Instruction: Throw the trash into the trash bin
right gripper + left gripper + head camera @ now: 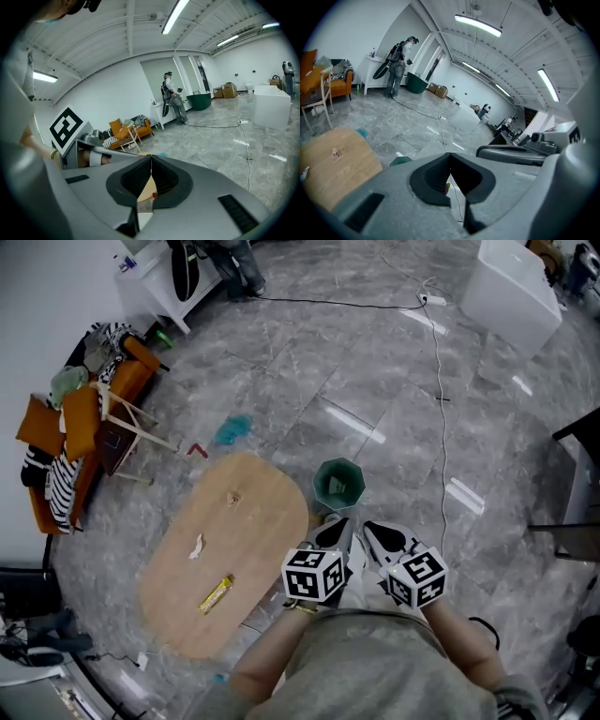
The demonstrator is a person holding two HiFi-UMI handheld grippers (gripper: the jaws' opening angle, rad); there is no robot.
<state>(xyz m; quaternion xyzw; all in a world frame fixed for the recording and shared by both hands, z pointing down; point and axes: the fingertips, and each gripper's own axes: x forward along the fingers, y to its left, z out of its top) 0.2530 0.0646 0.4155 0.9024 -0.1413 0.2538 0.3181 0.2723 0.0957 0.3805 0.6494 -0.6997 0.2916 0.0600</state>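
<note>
left gripper (335, 524): jaws squeezed tight together, nothing between them
right gripper (381, 532): jaws pressed together too, nothing in them
trash bin (338, 486): green, on the floor just in front of both tips; what is inside is too small to tell
table (272, 512): wooden and oval, just to the left of the left gripper
yellow wrapper (215, 594): lies on the table, off to the left of the left gripper
white scrap (196, 547): on the table, a bit further out than the wrapper
small bit (233, 497): on the table's far part
hands: side by side, close to the person's body, both pointing forward and a bit down at the trash bin
</note>
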